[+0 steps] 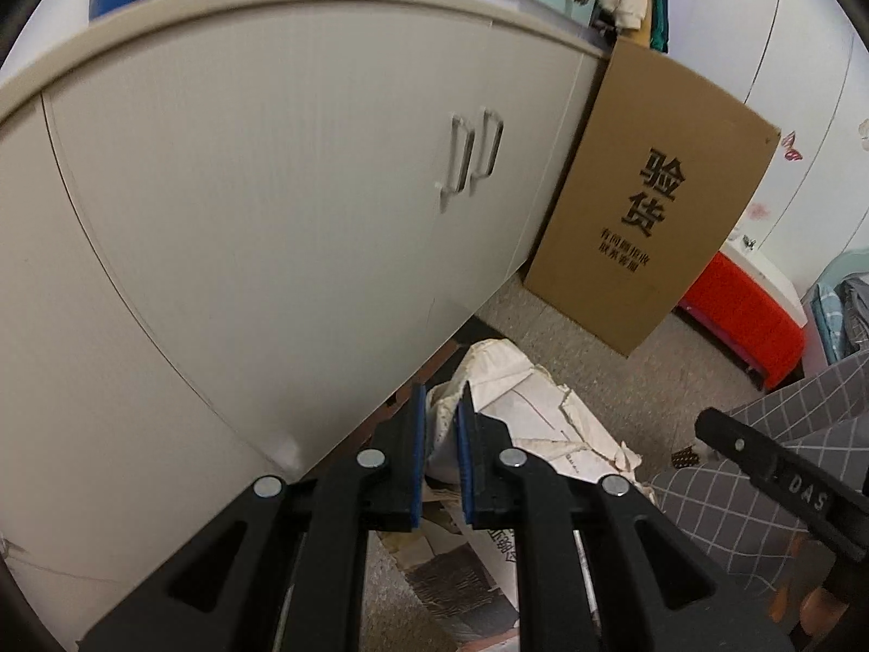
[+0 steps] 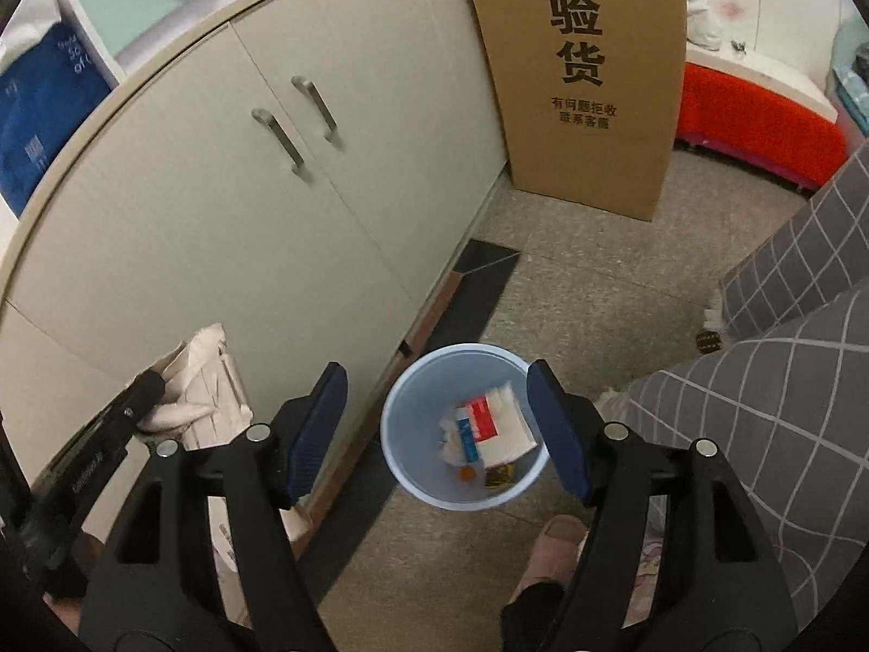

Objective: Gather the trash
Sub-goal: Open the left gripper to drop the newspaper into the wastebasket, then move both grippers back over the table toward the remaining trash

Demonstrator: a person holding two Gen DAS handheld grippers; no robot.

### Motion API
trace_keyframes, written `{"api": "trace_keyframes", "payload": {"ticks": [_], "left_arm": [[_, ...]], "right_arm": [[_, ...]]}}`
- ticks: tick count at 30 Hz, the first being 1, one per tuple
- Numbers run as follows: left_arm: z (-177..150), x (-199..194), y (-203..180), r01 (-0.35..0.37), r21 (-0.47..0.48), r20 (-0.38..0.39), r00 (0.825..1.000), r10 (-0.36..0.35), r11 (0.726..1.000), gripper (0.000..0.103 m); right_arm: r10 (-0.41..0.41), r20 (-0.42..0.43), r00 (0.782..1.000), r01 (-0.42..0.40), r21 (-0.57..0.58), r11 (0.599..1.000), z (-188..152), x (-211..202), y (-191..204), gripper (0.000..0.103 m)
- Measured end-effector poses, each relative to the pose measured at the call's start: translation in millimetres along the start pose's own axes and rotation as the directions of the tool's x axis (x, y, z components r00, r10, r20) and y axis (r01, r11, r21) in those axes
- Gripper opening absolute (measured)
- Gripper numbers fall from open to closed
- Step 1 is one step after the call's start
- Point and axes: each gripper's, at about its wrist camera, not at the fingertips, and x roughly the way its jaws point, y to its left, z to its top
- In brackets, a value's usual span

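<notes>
My left gripper (image 1: 441, 407) is shut on a crumpled sheet of off-white paper (image 1: 521, 396) and holds it up beside the cabinet. The same paper (image 2: 190, 386) shows at the left of the right wrist view, pinched by the left gripper's fingers (image 2: 144, 388). My right gripper (image 2: 437, 424) is open and empty, directly above a pale blue trash bin (image 2: 413, 407) on the floor. The bin holds a red and white packet (image 2: 491, 421), white paper scraps and small wrappers.
A white two-door cabinet (image 2: 260, 206) with metal handles (image 2: 279, 138) stands at the left. A tall cardboard box (image 2: 586, 81) leans by its end. A red storage box (image 2: 760, 119) is behind. The person's checked trouser legs (image 2: 760, 407) and a slipper (image 2: 554, 549) are at the right.
</notes>
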Motion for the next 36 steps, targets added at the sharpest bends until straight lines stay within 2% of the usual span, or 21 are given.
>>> {"api": "trace_keyframes", "payload": {"ticks": [7,21,25,28,29,30,32,36], "left_arm": [[-7.5,12.9,-9.4,0.02,0.004,-0.027,0.999,-0.02,1.0,0.01],[0.3,27.1,-36.8,0.027,0.031,-0.025,0.999,-0.026,0.999,0.01],[5.0,32.5,-43.0,0.04,0.019,-0.029,0.999,-0.04,0.999,0.011],[12.2,42.4,-47.0,0.077,-0.027,-0.051,0.996,-0.078,0.997,0.015],[14.1,46.5,-48.6,0.092,-0.041,-0.062,0.994,-0.094,0.995,0.025],[14.8,50.2,-49.3,0.094,-0.053,-0.082,0.992,-0.098,0.994,0.045],[13.1,53.1,-48.9,0.121,-0.081,-0.098,0.987,-0.129,0.989,0.061],[4.6,47.3,-49.4,0.152,-0.09,-0.113,0.98,-0.161,0.984,0.061]], "right_arm": [[-0.042,0.028,0.999,0.043,-0.017,0.999,-1.8,-5.5,0.2,0.069],[-0.047,0.134,0.99,0.048,-0.009,0.999,4.7,-31.0,3.5,0.072],[-0.045,0.168,0.985,0.043,0.012,0.999,6.3,-37.0,-1.5,0.073],[-0.049,0.18,0.982,0.045,0.028,0.999,7.9,-38.1,-6.1,0.073],[-0.051,0.181,0.982,0.045,0.035,0.998,8.1,-38.2,-8.1,0.073],[-0.052,0.179,0.982,0.046,0.04,0.998,8.5,-37.4,-9.3,0.073],[-0.051,0.172,0.984,0.043,0.049,0.998,8.2,-36.9,-12.0,0.073],[-0.053,0.168,0.984,0.043,0.06,0.997,6.8,-40.9,-14.9,0.073]]}}
